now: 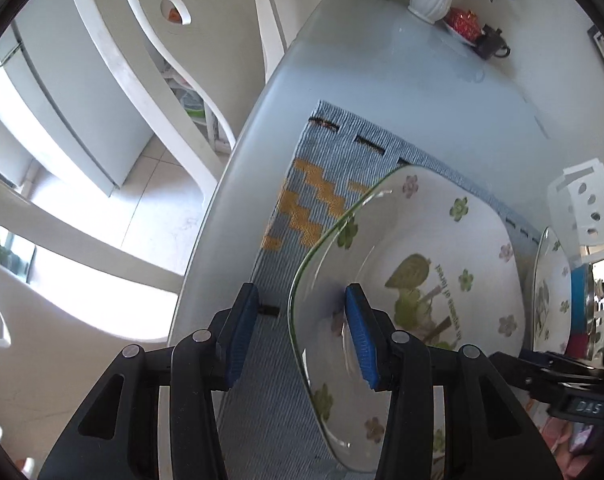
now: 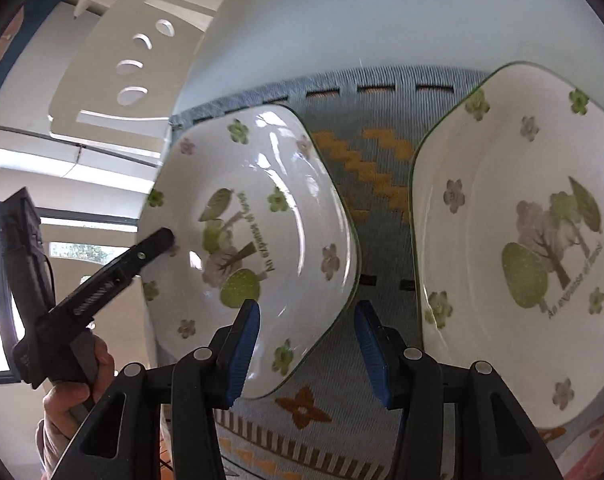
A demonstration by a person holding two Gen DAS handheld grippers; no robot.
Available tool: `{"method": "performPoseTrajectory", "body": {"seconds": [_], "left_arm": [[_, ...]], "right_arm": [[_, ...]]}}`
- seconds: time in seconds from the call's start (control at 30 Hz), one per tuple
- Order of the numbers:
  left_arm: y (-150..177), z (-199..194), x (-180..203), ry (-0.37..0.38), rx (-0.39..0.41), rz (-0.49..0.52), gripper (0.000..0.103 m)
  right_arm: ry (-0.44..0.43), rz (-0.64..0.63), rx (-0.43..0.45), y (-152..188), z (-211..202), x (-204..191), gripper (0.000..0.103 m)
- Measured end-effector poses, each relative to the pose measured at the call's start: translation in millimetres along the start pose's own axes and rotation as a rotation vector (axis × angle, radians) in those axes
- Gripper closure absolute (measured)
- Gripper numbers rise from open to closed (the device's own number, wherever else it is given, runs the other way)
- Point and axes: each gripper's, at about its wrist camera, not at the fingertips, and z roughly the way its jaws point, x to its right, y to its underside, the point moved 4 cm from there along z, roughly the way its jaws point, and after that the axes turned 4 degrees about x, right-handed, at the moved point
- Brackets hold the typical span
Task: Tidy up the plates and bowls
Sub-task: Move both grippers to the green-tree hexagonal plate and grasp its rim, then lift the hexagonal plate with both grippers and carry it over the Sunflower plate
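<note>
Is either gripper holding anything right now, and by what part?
Nothing is gripped. The left gripper and right gripper each straddle a rim of the left plate, pads not pressing.

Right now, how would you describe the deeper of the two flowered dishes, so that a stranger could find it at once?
Look at the pale table and find the blue woven placemat with orange zigzags. Two white square dishes with green rims lie on it. The one you want is the bowl on the left in the right wrist view: deeper and glossier than the flat plate beside it.
</note>
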Motion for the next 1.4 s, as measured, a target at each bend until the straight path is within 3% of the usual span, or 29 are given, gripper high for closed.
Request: {"method": "performPoseTrajectory", "body": {"seconds": [0.27, 0.4, 0.77, 0.83, 0.9, 1.0, 1.4], "left_arm": [[-0.3, 1.1, 8.1, 0.011, 0.052, 0.037, 0.063], [-1.3, 5.5, 14.8, 0.032, 0.04, 0.043, 0.068], [-1.0, 4.4, 10.2, 0.033, 0.032, 0.023, 0.074], [-0.4, 4.0, 9.5, 0.033, 0.03, 0.022, 0.074], [0.1, 3.7, 8.9, 0.035, 0.027, 0.026, 0.074], [0.4, 3.2, 11.0, 0.032, 0.022, 0.042, 0.074], [6.0, -12.0, 9.2, -0.001, 0.035, 0.07, 0.074]], "right_arm": [[0.006, -0.059, 0.052, -12.2, 10.5, -8.5, 0.055], [0.053, -0.104, 0.072, -17.2, 14.8, -14.0, 0.053], [0.039, -0.145, 0.097, -26.6, 15.6, -13.6, 0.052], [0.053, -0.149, 0.103, -26.5, 15.3, -12.3, 0.058], [0.066, -0.118, 0.11, -27.6, 13.3, -4.2, 0.074], [0.019, -0.085, 0.103, -26.4, 8.2, 4.0, 0.077], [0.049, -0.164, 0.102, -24.2, 1.9, -6.6, 0.076]]}}
